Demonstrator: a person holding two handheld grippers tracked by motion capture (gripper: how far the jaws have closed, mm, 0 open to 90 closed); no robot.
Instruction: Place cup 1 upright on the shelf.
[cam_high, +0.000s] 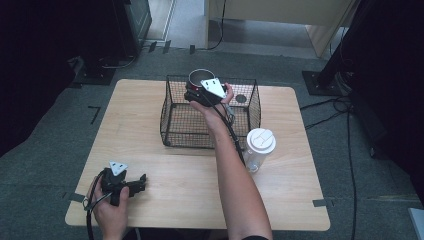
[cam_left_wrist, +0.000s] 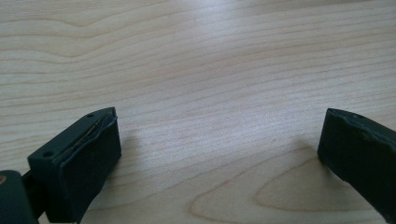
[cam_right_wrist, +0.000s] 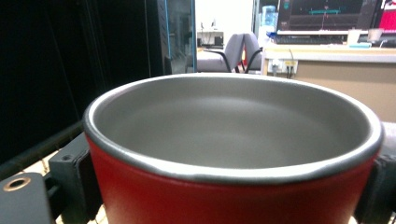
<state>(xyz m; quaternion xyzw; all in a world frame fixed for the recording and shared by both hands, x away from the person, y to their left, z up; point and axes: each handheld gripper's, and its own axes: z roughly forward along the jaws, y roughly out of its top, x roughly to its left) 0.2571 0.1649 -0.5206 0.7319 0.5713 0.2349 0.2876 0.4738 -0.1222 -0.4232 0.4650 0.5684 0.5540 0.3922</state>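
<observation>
My right gripper (cam_high: 199, 93) is shut on a red cup (cam_high: 200, 76) with a bare steel inside, held upright at the far side of a black wire basket (cam_high: 251, 111). In the right gripper view the red cup (cam_right_wrist: 233, 196) sits between my two black jaws, one pressed on each side of its wall. I cannot tell whether its base rests on the basket floor. My left gripper (cam_high: 139, 184) lies low over the wooden table (cam_high: 170, 205) at the front left, open. In the left gripper view its jaws stand wide apart over bare wood (cam_left_wrist: 210, 70).
A clear plastic cup with a white lid (cam_high: 260, 144) stands upright just right of the basket's near corner, beside my right forearm. A cable trails from each gripper. Beyond the table are grey carpet, dark stands and a desk.
</observation>
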